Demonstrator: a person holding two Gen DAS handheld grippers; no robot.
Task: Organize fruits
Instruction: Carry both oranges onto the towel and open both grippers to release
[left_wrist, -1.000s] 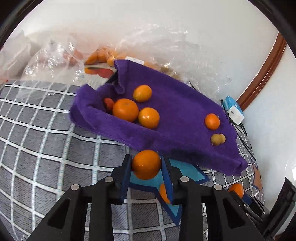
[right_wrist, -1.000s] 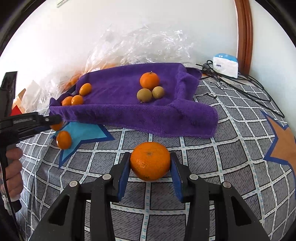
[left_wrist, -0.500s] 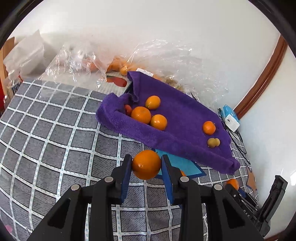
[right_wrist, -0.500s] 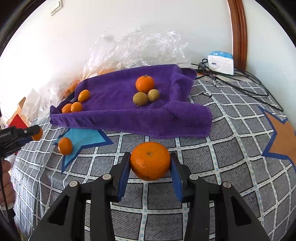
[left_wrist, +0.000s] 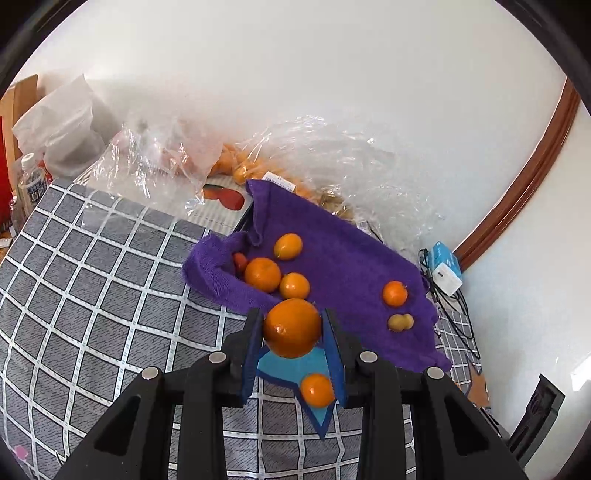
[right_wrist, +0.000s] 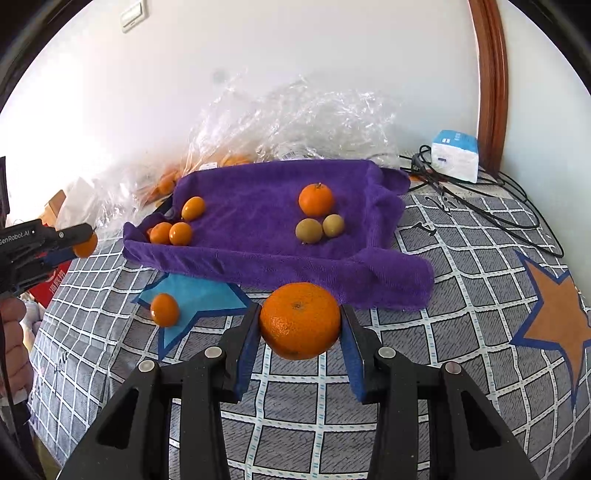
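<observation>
Round orange mandarins are clamped in both grippers — a small one (left_wrist: 291, 328) in the left gripper (left_wrist: 293, 332), a larger one (right_wrist: 300, 320) in the right gripper (right_wrist: 300, 326) — each held above the grey checked cloth (right_wrist: 461, 266), near the rumpled purple towel (right_wrist: 258, 206).

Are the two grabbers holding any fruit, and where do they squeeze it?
Yes. The left gripper holds a small orange, the right gripper a bigger orange; jaws squeeze opposite sides.
</observation>
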